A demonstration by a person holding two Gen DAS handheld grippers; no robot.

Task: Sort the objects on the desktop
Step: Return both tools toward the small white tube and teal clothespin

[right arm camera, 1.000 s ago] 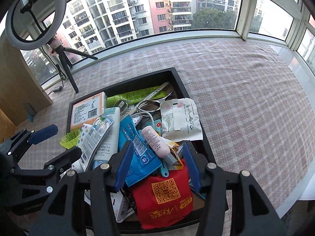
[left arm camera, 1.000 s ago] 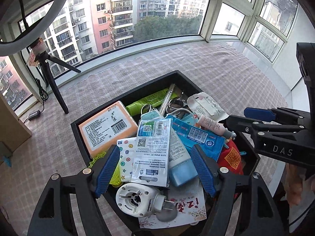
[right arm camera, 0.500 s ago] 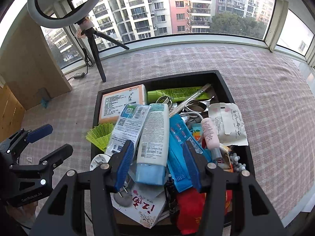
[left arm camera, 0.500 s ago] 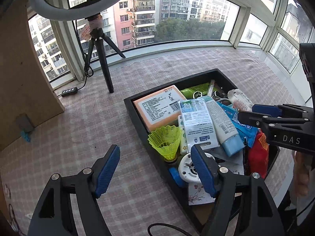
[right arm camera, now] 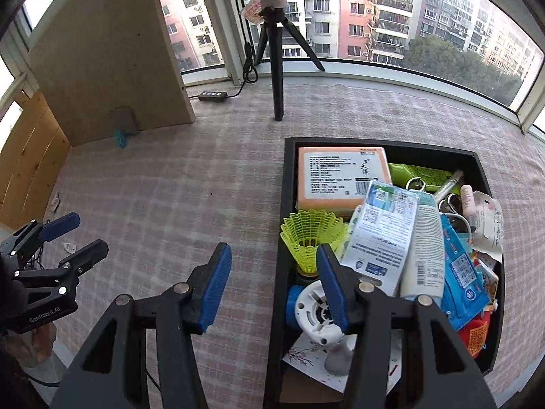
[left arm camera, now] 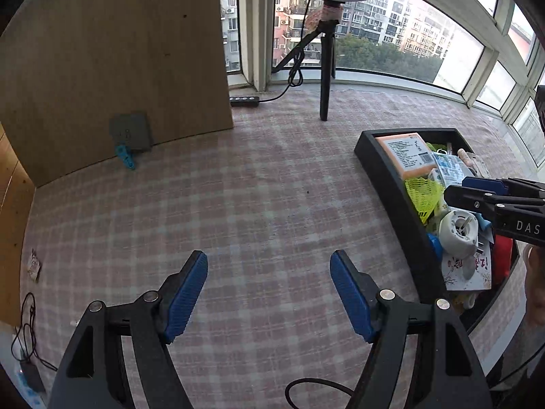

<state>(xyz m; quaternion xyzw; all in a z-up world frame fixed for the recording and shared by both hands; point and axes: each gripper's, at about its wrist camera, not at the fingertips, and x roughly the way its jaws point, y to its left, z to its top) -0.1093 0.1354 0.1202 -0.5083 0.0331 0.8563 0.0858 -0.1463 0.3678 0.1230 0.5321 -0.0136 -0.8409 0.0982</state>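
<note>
Our right claw (right arm camera: 274, 288), pads apart and empty, straddles the near-left wall of the black tray (right arm camera: 284, 184); the yellow shuttlecock (right arm camera: 311, 235) stands just beyond its right pad. Our left claw (left arm camera: 269, 294), equally spread, hangs over bare desk, the tray at that frame's right.

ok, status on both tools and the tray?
Left tool open, empty. Right tool open, empty, at black tray edge. Tray full, yellow shuttlecock nearest.
</note>
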